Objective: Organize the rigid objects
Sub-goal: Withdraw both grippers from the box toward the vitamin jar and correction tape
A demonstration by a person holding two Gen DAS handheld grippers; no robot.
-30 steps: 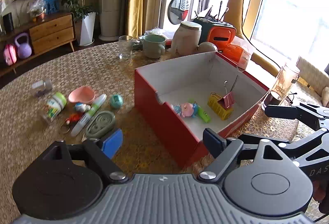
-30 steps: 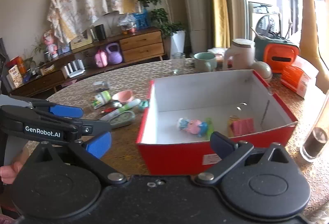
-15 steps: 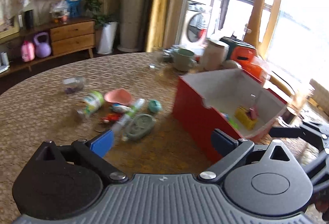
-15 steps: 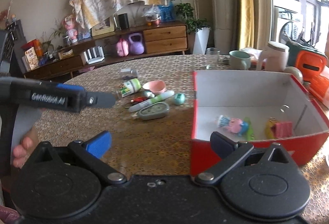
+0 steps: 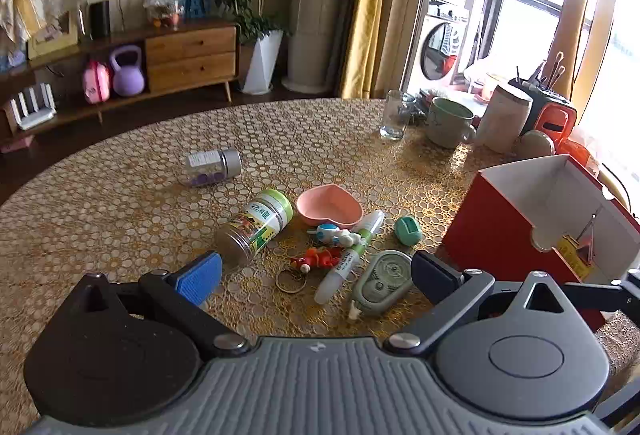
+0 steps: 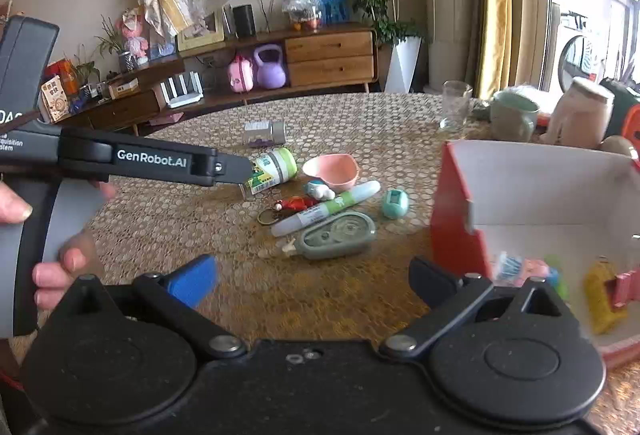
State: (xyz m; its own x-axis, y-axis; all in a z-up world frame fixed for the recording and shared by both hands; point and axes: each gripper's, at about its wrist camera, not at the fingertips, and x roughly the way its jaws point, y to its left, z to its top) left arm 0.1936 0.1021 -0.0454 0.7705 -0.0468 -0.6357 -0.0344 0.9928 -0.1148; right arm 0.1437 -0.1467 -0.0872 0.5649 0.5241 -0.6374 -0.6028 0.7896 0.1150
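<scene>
Left gripper is angling down over the item cluster, jaws standing wide apart, nothing between them. Right gripper is tilting down alike, jaws spread, empty. A hand is gripping the left tool's handle. Correction tape, marker, green-lid jar, pink heart bowl are lying on the lace-covered table, left of the red box. Wooden sideboard is sitting behind.

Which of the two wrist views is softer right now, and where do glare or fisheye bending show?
Right wrist view: softer, with motion smear on the red box and the toys inside. Left wrist view: crisp on the marker pen, but the window is blown out white. Both views bend straight lines near the edges.
</scene>
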